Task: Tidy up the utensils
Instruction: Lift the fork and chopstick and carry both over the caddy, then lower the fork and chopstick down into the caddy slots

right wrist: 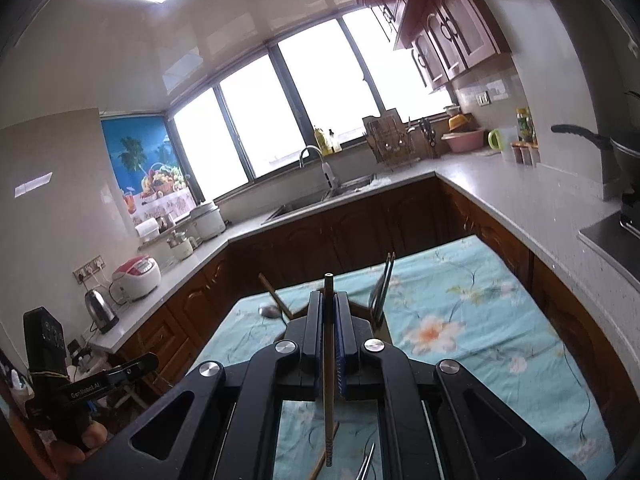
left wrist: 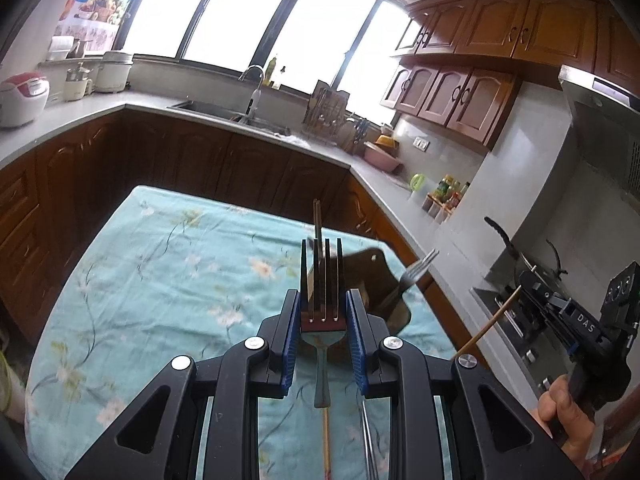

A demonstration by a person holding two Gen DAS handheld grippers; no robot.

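Blue-padded fingers (left wrist: 354, 316) of the left gripper (left wrist: 323, 312) are clamped on a fork (left wrist: 323, 280), tines pointing forward, held above the floral tablecloth (left wrist: 160, 280). A chopstick (right wrist: 329, 360) is pinched between the right gripper's (right wrist: 329, 312) closed pads, also raised over the cloth. Beyond, a dark holder (left wrist: 380, 280) with another fork (left wrist: 414, 272) is seen on the table, and more utensils lie below.

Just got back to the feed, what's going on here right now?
A person holds a gripper in each hand over the table with the flowered cloth. The left gripper is shut on a fork, tines pointing forward. The right gripper is shut on a chopstick. A dark holder ahead already has a fork and chopsticks in it; more utensils lie on the cloth.
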